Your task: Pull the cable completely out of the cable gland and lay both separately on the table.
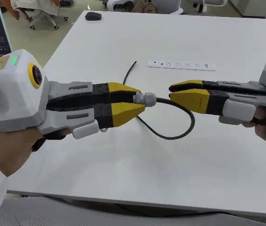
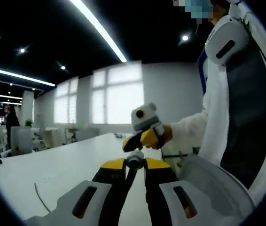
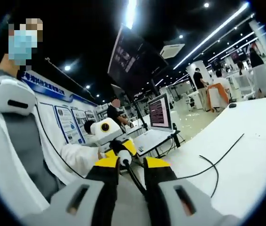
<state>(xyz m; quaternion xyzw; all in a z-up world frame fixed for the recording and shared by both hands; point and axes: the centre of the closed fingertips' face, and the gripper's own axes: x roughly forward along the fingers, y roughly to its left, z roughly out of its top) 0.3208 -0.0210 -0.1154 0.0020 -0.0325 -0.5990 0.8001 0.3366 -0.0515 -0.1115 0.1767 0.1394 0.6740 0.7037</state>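
Observation:
My left gripper (image 1: 141, 98) is shut on the grey cable gland (image 1: 144, 98), held at its yellow tips above the table; the left gripper view has the gland (image 2: 134, 159) pinched between the jaws. A black cable (image 1: 170, 136) leaves the gland, loops down onto the table and ends near the power strip. My right gripper (image 1: 170, 92) faces the gland from the right, a short gap away. In the right gripper view its jaws stand open (image 3: 131, 162) with the cable running between them toward the gland (image 3: 123, 157).
A white power strip (image 1: 182, 65) lies on the white table (image 1: 123, 179) behind the grippers. A dark mouse (image 1: 93, 15) sits at the far edge. Office chairs and people are beyond the table.

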